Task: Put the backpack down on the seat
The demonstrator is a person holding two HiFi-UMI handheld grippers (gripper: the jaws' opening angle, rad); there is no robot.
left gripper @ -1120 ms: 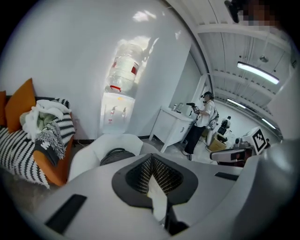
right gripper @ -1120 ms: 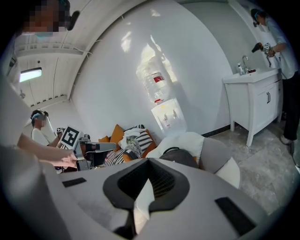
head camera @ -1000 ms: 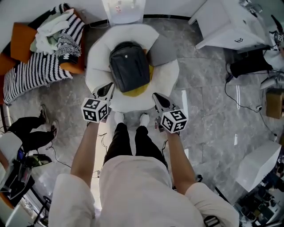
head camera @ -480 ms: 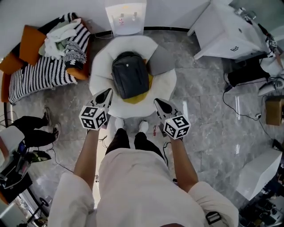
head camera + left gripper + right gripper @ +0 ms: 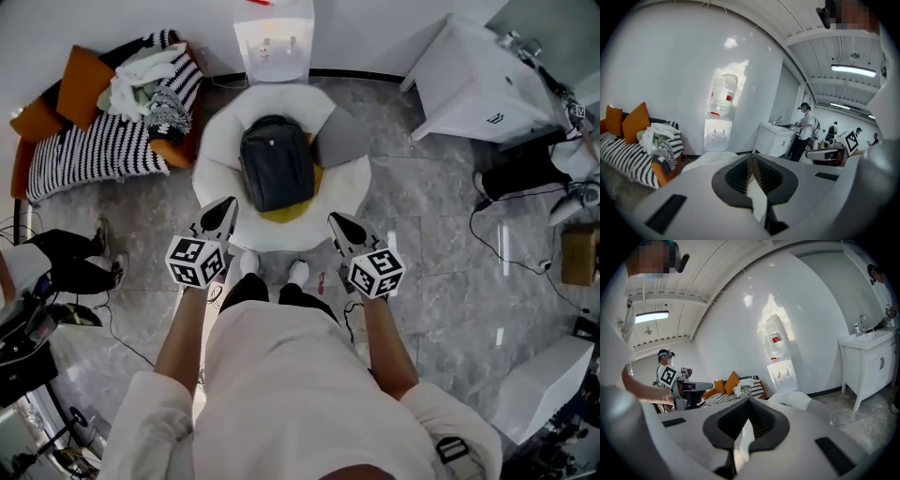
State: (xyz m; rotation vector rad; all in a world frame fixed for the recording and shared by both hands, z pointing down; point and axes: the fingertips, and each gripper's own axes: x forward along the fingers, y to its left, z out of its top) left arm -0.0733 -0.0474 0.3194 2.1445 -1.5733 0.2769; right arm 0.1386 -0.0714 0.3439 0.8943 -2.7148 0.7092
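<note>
A dark backpack (image 5: 277,161) lies flat on the round white seat (image 5: 214,178), partly over a yellow cushion (image 5: 302,195). My left gripper (image 5: 227,203) hovers at the seat's near left edge, shut and empty, clear of the bag. At the near right edge my right gripper (image 5: 335,220) is likewise shut and empty. In the left gripper view the jaws (image 5: 751,161) meet with nothing between them, and the white seat (image 5: 705,159) shows beyond. The right gripper view shows the same closed jaws (image 5: 749,405) and the seat (image 5: 799,399).
A grey cushion (image 5: 343,137) rests on the seat's right side. A water dispenser (image 5: 272,36) stands behind it. A striped sofa (image 5: 89,150) with orange cushions and clothes is at the left, a white cabinet (image 5: 478,84) at the right. A seated person's legs (image 5: 66,262) are at the far left.
The view has drawn back from the seat, so the backpack looks smaller and farther off. Both grippers stay shut and empty at the seat's near edge. The backpack has not moved.
</note>
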